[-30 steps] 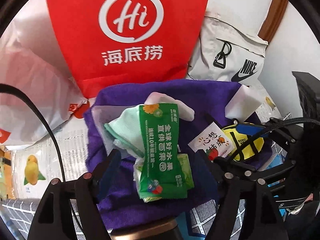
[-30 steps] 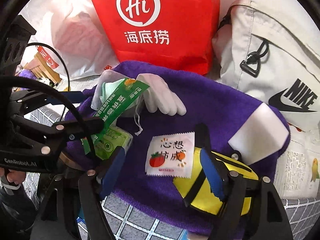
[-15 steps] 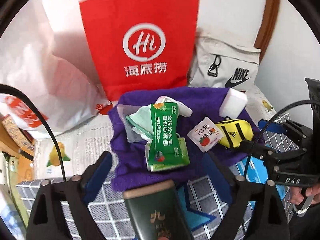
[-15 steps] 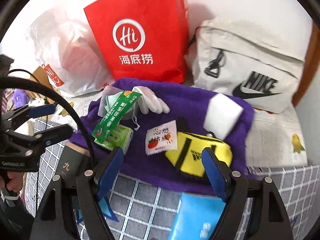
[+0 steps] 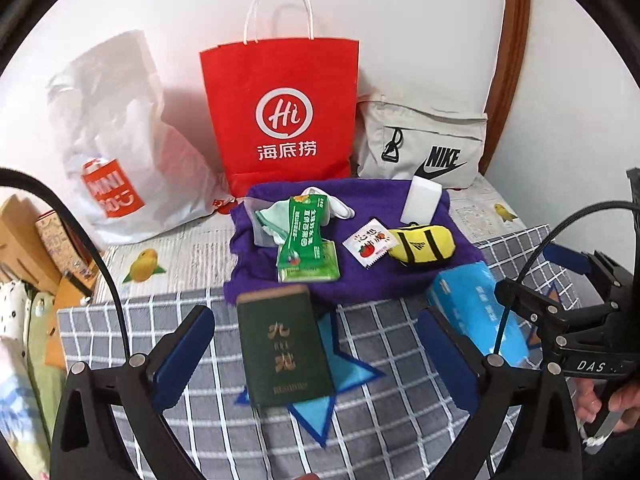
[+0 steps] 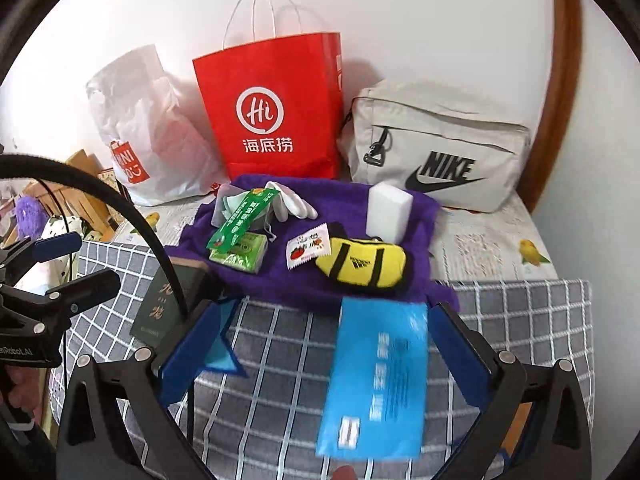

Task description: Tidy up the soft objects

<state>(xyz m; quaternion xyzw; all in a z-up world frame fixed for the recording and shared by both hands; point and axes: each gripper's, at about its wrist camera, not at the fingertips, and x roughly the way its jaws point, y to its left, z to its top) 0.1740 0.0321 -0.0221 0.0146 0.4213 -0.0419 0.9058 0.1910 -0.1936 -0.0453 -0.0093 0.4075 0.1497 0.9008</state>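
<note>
A purple towel [image 5: 360, 280] [image 6: 352, 200] on the table holds green tissue packs [image 5: 306, 240] [image 6: 240, 240], a white glove [image 5: 340, 208] [image 6: 294, 204], a snack packet [image 5: 370, 242] [image 6: 308, 246], a yellow mini duffel [image 5: 424, 244] [image 6: 364, 266] and a white sponge [image 5: 424, 200] [image 6: 390, 210]. My left gripper [image 5: 316, 356] hovers back from the towel, jaws opening, gripping nothing; a dark green booklet [image 5: 282, 344] [image 6: 160, 304] lies beneath it. My right gripper [image 6: 316, 360] is also opening and empty, above a blue tissue pack [image 6: 380, 376] [image 5: 476, 312].
A red paper bag [image 5: 280, 120], a white plastic bag [image 5: 120, 152] and a grey Nike bag [image 6: 436, 152] stand against the wall behind the towel. A grey checked cloth [image 6: 520, 312] covers the near table. Cardboard boxes [image 5: 24, 240] sit at the left.
Both grippers pulled back and up from the towel and their jaws spread wider. The green booklet and blue pack came into view below them.
</note>
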